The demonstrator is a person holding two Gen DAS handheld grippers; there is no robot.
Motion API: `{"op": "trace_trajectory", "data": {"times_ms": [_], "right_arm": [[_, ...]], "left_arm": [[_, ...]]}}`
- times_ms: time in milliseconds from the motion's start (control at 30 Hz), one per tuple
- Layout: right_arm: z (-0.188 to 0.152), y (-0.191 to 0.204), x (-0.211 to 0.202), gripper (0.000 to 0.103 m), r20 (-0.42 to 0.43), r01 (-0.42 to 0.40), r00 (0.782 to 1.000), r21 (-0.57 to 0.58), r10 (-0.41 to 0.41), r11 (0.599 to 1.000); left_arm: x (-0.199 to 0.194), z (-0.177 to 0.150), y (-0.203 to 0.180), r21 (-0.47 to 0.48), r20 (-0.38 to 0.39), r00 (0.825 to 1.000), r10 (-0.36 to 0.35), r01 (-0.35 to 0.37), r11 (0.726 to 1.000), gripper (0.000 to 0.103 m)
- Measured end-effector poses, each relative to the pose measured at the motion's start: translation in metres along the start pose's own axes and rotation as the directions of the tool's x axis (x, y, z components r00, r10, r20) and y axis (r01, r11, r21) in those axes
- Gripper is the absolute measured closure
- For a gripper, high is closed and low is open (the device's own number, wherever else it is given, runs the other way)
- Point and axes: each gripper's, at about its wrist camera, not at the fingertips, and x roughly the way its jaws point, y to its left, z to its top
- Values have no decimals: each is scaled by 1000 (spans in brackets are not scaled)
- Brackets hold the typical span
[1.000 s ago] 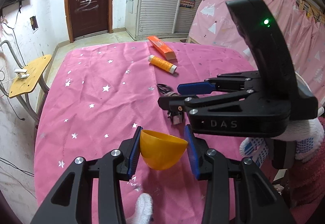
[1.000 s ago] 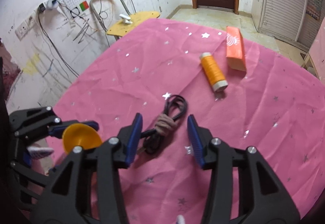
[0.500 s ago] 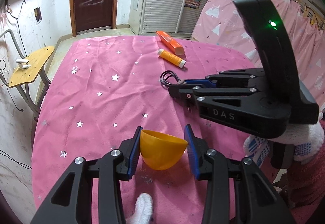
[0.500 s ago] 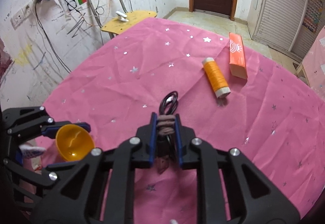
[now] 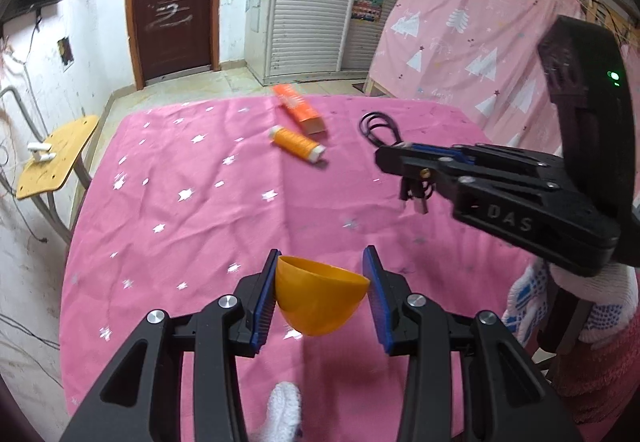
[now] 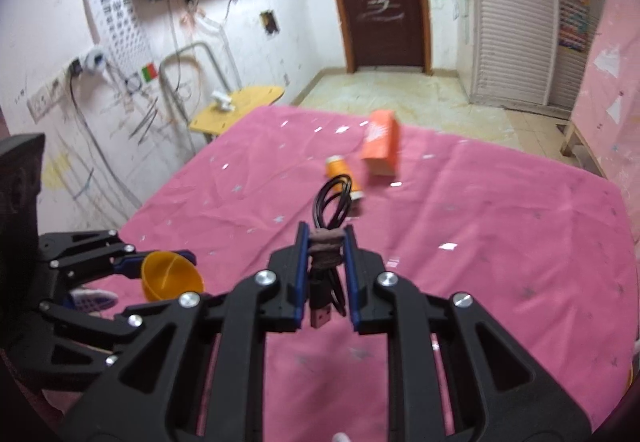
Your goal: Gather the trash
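Observation:
My left gripper (image 5: 323,298) is shut on a small orange plastic bowl (image 5: 318,296) and holds it above the near part of the pink starred tablecloth (image 5: 192,209). My right gripper (image 6: 326,248) is shut on a coiled black USB cable (image 6: 331,201) bound with a brown tie, lifted off the cloth. The cable's loop sticks out ahead and its plug hangs below. In the left wrist view the right gripper (image 5: 404,155) is at the right with the cable (image 5: 378,125). In the right wrist view the left gripper (image 6: 160,262) and the bowl (image 6: 170,278) are at the lower left.
An orange thread spool (image 5: 296,143) and an orange carton (image 5: 298,109) lie on the far part of the cloth; both also show in the right wrist view, spool (image 6: 340,169), carton (image 6: 380,147). A wooden chair (image 5: 52,155) stands left of the table. A pink curtain (image 5: 480,41) hangs on the right.
My right gripper closed on the cable and lifted it off the cloth, up and to the right. My left gripper kept hold of the bowl and tilted up a little.

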Motion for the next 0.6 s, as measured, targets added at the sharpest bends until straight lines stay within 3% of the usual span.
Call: {"op": "trace_trajectory", "data": {"times_ms": [267, 600], "right_arm": [[-15, -52, -70, 88, 148, 100, 983, 89, -112, 991], [-52, -142, -157, 88, 259, 256, 912, 252, -320, 933]], "left_arm": [[7, 17, -63, 91, 1, 1000, -28, 27, 995, 70], [22, 36, -140, 177, -6, 997, -71, 71, 982, 70]]}}
